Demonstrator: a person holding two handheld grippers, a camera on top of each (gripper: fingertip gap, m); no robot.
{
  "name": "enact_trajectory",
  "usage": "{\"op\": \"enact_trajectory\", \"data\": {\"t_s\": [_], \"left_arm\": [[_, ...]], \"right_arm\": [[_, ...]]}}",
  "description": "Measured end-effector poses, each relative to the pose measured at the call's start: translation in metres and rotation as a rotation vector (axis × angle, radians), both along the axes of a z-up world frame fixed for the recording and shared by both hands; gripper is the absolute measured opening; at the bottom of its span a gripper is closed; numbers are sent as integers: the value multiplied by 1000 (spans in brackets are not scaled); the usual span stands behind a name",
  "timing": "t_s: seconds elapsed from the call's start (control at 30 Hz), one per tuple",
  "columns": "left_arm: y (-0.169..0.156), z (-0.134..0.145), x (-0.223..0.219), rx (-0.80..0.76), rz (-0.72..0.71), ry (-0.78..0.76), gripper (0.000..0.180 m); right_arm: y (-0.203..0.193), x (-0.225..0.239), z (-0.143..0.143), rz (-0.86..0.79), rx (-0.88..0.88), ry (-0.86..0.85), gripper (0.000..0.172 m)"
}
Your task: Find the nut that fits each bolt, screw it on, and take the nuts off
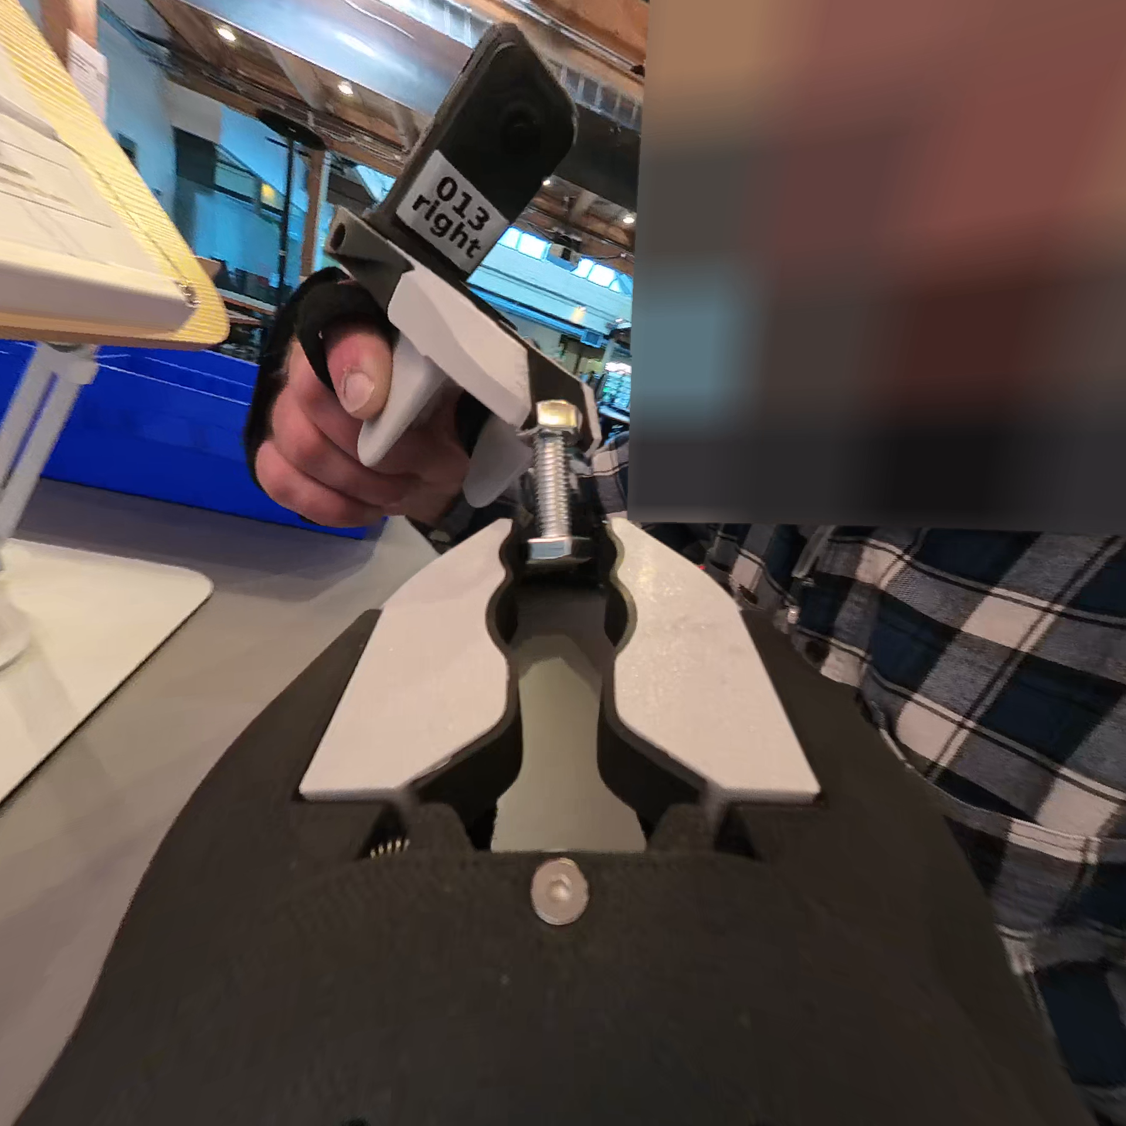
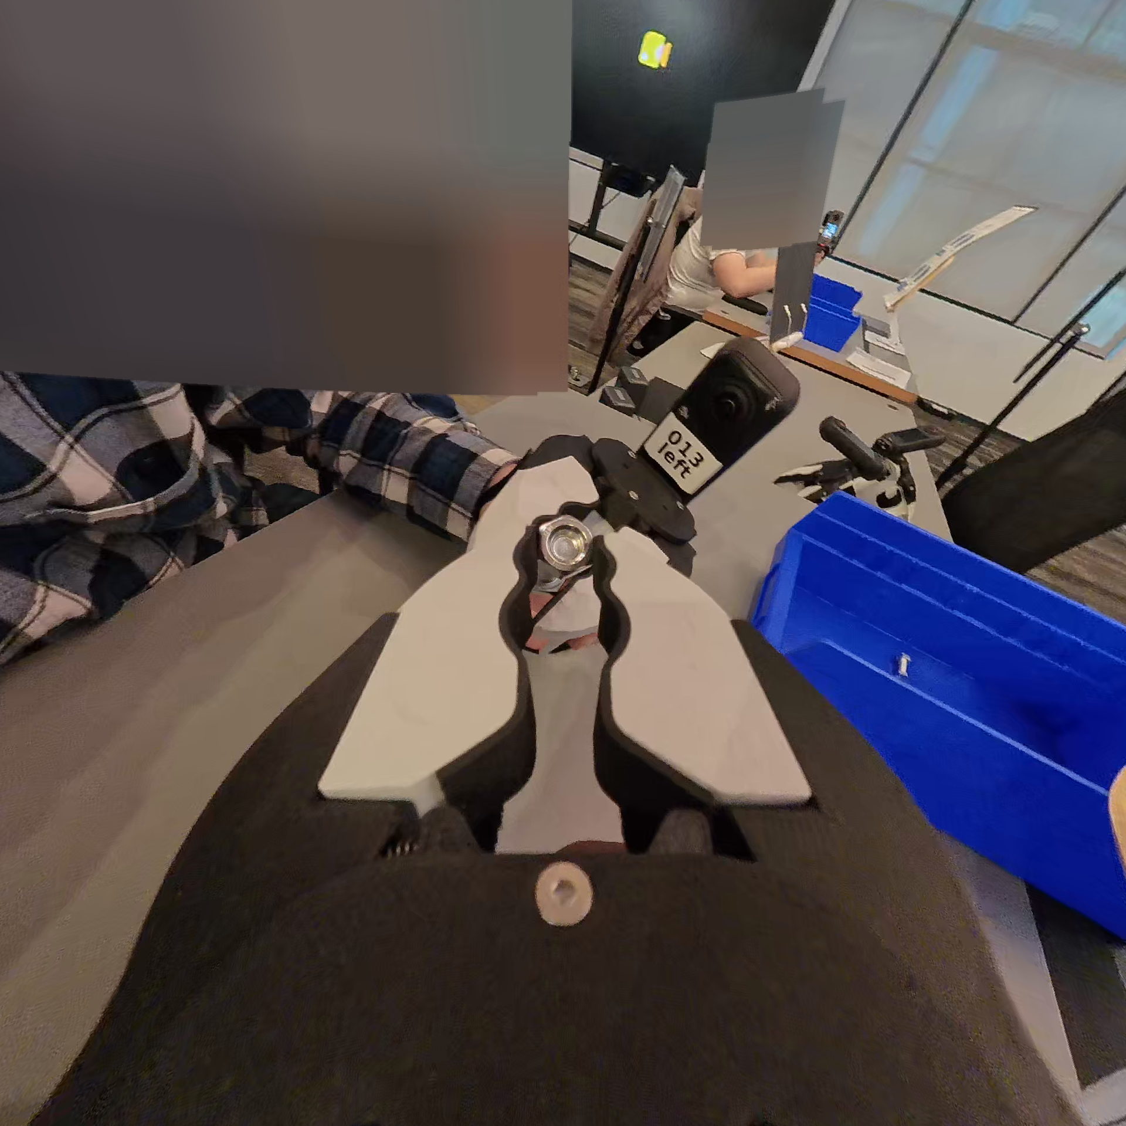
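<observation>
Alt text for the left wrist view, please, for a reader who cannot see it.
A silver bolt stands upright between two grippers: the right gripper holds its top hex end, and the left gripper's white fingers flank the hex piece at its lower end. A blue bin sits behind on the grey table.

This looks like a shared lab or open workshop hall. Grey tabletops [image 2: 256,609] stand in rows, with a blue parts bin [image 2: 950,688] on the near one and more blue bins [image 2: 832,317] on the next, where another person [image 2: 719,268] sits working. A dark screen [image 2: 688,79] hangs behind. Exposed wooden ceiling beams [image 1: 390,36], recessed lights and tall glass partitions [image 2: 975,122] surround it; the far background is blurred, perhaps more workstations.
</observation>
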State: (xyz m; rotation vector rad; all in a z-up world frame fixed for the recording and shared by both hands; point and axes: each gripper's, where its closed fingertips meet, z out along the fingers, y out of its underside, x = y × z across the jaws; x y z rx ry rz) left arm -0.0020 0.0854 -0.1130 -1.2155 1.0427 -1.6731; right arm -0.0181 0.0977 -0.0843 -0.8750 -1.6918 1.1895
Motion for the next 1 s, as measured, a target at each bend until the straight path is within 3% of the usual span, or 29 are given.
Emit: {"op": "enact_trajectory", "data": {"t_s": [0.2, 0.57, 0.7, 1.0], "left_arm": [[12, -3, 2, 64, 125, 37, 34], [54, -15, -9, 443, 634, 295, 42], [69, -20, -15, 581, 815, 410, 36], [73, -23, -19, 617, 854, 466, 19]], "right_arm": [[14, -5, -5, -63, -47, -15, 18], [39, -15, -15, -209, -189, -56, 18], [46, -17, -18, -245, -253, -63, 18], [51, -19, -22, -288, -277, -83, 18]]}}
